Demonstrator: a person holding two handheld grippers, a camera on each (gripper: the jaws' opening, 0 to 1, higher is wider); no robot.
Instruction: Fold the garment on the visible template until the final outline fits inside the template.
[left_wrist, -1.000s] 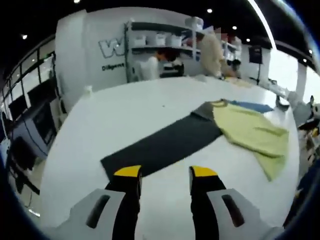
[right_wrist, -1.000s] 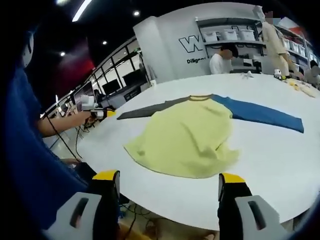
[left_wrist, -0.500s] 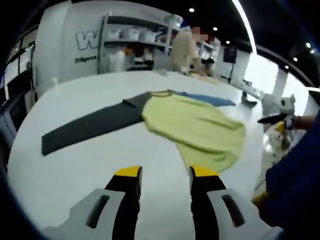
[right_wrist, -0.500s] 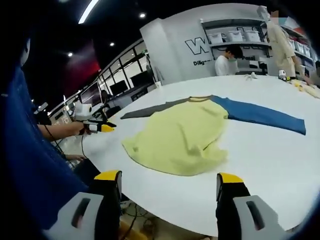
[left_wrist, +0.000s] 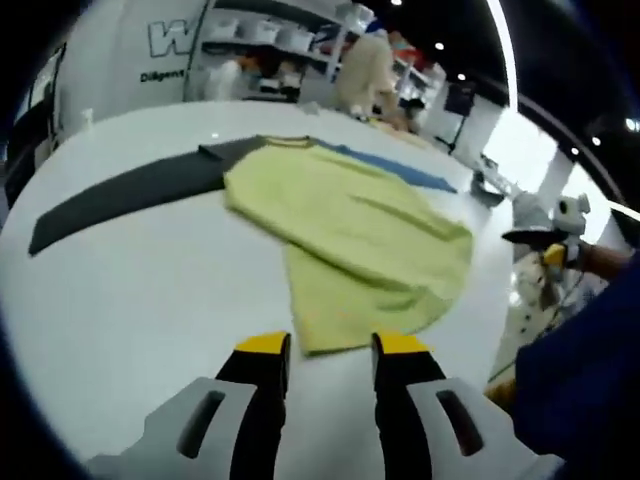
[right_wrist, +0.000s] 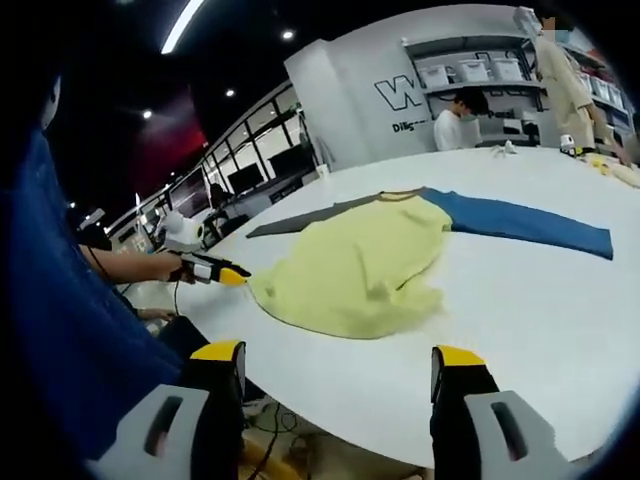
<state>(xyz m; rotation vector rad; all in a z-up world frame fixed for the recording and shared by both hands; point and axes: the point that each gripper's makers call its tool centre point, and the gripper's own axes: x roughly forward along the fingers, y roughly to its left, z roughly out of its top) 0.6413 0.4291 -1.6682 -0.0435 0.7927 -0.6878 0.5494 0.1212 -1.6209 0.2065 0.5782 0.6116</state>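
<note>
Left gripper view: the white table (left_wrist: 120, 290) carries the garment (left_wrist: 345, 235), a yellow-bodied shirt lying crumpled and partly doubled over itself, with a grey sleeve (left_wrist: 120, 190) stretched flat toward the left and a blue sleeve (left_wrist: 395, 168) running away behind the body. Shelves (left_wrist: 265, 30) on the far wall hold pale bins whose contents are too small to make out. The left tongs (left_wrist: 325, 348) hover with their yellow tips parted by a narrow gap, holding nothing; the tips sit just short of the garment's near hem, and whether they touch the cloth or the table I cannot tell. At the right edge the right tongs (left_wrist: 545, 245) appear in a person's hand, off the table's side.

Right gripper view: the garment (right_wrist: 355, 265) lies on the table (right_wrist: 540, 320) near its left edge, yellow body bunched at the near side, grey sleeve (right_wrist: 300, 216) toward the back left, blue sleeve (right_wrist: 530, 220) laid out flat to the right. Wall shelves (right_wrist: 470, 70) hold white boxes, contents unseen. The right tongs (right_wrist: 335, 355) stand wide apart and empty, raised off the table's near rim, well clear of the cloth. The left tongs (right_wrist: 235, 274), held in a hand from the left, have their yellow tip right at the garment's left hem; their opening seems slight from here.
</note>
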